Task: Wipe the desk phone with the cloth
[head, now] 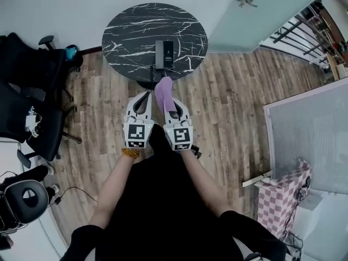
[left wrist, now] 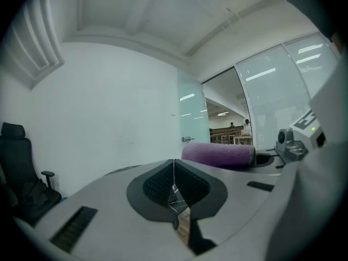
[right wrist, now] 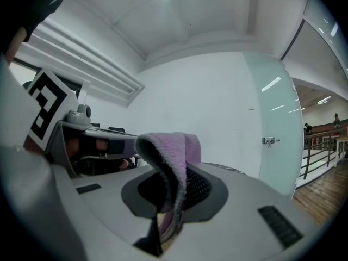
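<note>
Right claw (right wrist: 173, 199) pinches fuzzy purple cloth (right wrist: 169, 152); left claw (left wrist: 174, 182) closed; round marbled table (head: 129, 32).

No legible text, label, brand or number in any view, desk phone (head: 165, 54) markings too small to read, marker cubes (head: 136, 135) showing coded square patterns only.

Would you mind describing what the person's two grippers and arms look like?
Both the left gripper and right gripper have pale grey tapered shells, dark textured pads, and a cube with black-and-white square markers at the rear. The person wears black sleeves and a yellow wristband on the left wrist.
</note>
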The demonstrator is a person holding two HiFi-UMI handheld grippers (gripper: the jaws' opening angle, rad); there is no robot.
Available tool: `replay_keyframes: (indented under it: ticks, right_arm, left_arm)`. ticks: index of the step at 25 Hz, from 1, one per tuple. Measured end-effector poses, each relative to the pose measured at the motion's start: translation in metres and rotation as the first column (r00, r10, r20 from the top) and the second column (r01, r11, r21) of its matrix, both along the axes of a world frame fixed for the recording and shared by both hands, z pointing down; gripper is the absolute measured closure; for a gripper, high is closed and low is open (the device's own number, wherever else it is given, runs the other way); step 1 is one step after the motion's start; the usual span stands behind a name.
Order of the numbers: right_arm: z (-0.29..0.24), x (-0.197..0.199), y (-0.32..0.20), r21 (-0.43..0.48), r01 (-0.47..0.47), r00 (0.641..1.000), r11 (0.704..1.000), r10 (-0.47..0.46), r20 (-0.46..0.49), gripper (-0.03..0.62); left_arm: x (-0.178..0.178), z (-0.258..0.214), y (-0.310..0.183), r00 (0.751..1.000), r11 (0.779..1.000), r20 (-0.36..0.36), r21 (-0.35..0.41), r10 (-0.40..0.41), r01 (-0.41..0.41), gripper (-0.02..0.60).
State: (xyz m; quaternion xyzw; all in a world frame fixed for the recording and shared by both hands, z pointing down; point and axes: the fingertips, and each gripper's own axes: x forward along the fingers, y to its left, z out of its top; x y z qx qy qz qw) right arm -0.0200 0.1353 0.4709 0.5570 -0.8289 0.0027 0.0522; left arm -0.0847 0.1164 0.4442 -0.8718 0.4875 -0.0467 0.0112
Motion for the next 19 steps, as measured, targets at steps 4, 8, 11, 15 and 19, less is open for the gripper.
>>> replay_keyframes:
  ticks: [4,8,11,15,19]
  right_arm:
    - [0.001,-0.004,0.025,0.003,-0.006,1.000,1.000,0.006,0.006,0.537]
    - [0.002,-0.009,0.045,0.006,-0.001,1.000,1.000,0.001,0.004,0.537]
    - [-0.003,-0.011,0.051,0.024,0.008,1.000,1.000,-0.008,-0.003,0.537]
    - [-0.009,-0.012,0.054,0.046,0.015,1.000,0.999,-0.015,-0.016,0.537]
    - [-0.018,-0.011,0.054,0.065,0.016,1.000,0.998,-0.014,-0.021,0.537]
  left_arm:
    - [-0.007,-0.008,0.022,1.000,1.000,-0.013,0.024,-0.001,0.001,0.568]
    - [-0.012,-0.011,0.039,1.000,0.999,-0.024,0.034,-0.006,0.007,0.568]
    - [-0.012,-0.014,0.044,1.000,0.999,-0.028,0.046,-0.008,0.010,0.568]
    - [-0.013,-0.016,0.050,0.999,0.998,-0.032,0.056,-0.009,0.011,0.567]
    - [-0.011,-0.022,0.052,0.999,0.997,-0.032,0.071,-0.006,0.009,0.568]
